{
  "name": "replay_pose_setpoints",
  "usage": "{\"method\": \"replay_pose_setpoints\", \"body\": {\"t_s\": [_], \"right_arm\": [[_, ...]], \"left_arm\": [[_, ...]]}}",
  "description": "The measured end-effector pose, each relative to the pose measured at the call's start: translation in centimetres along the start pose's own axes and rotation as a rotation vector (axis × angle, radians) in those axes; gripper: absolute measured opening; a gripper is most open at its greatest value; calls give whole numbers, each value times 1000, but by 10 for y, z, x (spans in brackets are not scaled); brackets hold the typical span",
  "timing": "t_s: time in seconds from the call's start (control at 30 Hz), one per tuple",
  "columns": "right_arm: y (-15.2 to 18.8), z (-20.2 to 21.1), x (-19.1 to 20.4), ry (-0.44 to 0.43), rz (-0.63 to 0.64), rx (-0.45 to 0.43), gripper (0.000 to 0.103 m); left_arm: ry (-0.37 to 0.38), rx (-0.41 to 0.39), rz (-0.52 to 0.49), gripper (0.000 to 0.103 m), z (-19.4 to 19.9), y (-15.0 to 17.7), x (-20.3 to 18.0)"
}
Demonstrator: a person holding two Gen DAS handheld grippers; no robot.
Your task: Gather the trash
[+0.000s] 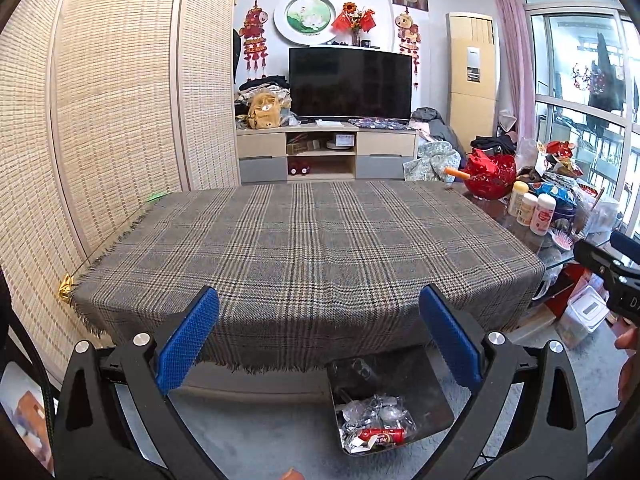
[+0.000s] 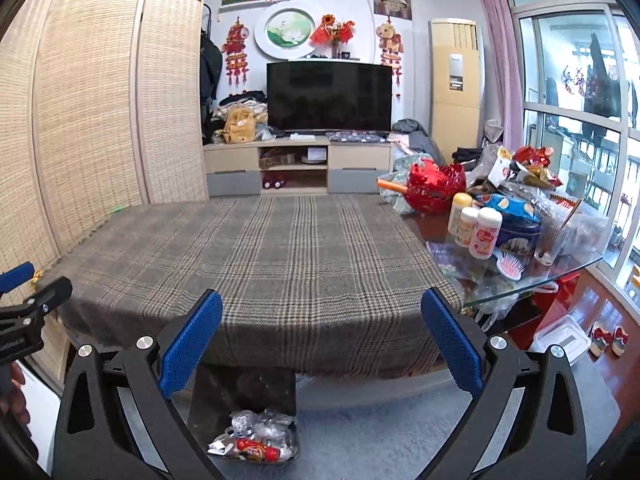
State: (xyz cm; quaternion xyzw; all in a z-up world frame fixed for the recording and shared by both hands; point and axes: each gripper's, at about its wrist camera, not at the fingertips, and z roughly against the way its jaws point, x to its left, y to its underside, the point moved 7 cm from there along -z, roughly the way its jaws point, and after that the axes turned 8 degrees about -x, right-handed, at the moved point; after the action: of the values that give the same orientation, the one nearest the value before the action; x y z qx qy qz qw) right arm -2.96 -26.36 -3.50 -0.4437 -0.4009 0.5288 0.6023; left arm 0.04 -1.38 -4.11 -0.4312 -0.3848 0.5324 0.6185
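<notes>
A black bin [image 1: 424,396] stands on the floor below the table's front edge and holds crumpled clear wrappers [image 1: 372,410] and a red can [image 1: 382,436]. The same bin [image 2: 244,392] shows low in the right wrist view, with the red can [image 2: 256,450] on top of the wrappers. My left gripper [image 1: 318,334] is open, with nothing between its blue pads, above the table's front edge. My right gripper [image 2: 322,336] is also open, with nothing held. The plaid tablecloth [image 1: 304,248] carries no loose trash.
Bottles [image 2: 476,228], a tin, a red basket [image 2: 434,190] and bags crowd the glass table end on the right. A woven screen [image 1: 100,92] stands left. A TV stand [image 1: 326,152] sits behind. Plastic boxes [image 1: 582,314] lie on the floor at right.
</notes>
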Motion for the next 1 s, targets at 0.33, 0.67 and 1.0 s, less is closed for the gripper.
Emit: {"method": "replay_pose_setpoints", "body": {"t_s": [0.33, 0.67, 1.0], "right_arm": [[4, -3, 4, -6, -5, 26, 100], [5, -3, 10, -46, -33, 38, 100], [4, -2, 11, -51, -42, 37, 100]], "left_arm": [[4, -18, 13, 95, 4, 0, 1], [17, -30, 15, 95, 8, -3, 1], [24, -40, 18, 95, 9, -4, -2]]}}
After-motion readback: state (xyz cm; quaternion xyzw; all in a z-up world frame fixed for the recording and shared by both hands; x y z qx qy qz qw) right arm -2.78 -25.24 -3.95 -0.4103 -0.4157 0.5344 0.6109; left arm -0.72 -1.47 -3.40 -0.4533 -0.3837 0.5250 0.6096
